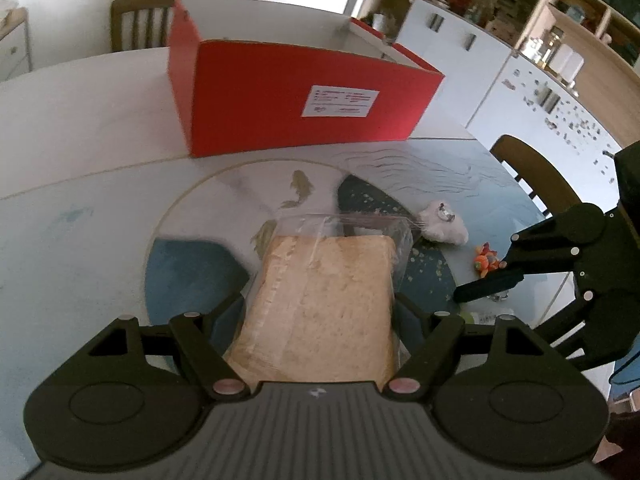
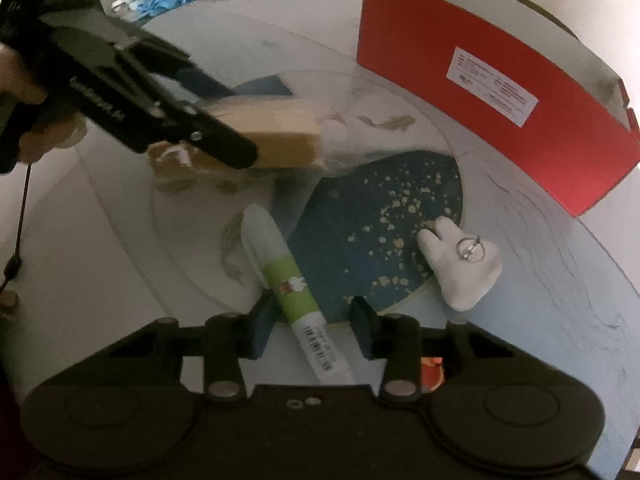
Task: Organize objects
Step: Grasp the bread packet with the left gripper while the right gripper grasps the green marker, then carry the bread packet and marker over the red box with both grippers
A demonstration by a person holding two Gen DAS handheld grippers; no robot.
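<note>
Although the red box (image 1: 296, 92) stood open at the 12 o'clock end of the table (image 1: 80, 128), nothing could be seen inside it from either wrist camera; only its white inner walls showed above the rim, so the sorting looked to have barely started, or at least no finished part of it was visible.

The left gripper (image 1: 320, 308) had its fingers closed against the two sides of the bagged bread (image 1: 324, 296), and in the right wrist view the loaf appeared lifted clear of the patterned mat (image 2: 380, 216), with a blurred shadow under it. It sat short of the box, which lay ahead at 12 o'clock. By my reading this was the first item on its way in.

The right gripper (image 2: 312, 328) hung wide open and held nothing. The glue stick (image 2: 288, 280) lay on the mat between its fingers, slanted from 11 to 5 o'clock, close to the left finger but, as far as I could tell, not pinched.

Still loose on the table were the white tooth-shaped plush (image 2: 460, 260) with its metal ring, at 2 o'clock from the right gripper, and a small orange toy (image 1: 486, 260) just beside that gripper's fingers in the left wrist view. So I judged at least four items left to place, the bread nearest to done.
</note>
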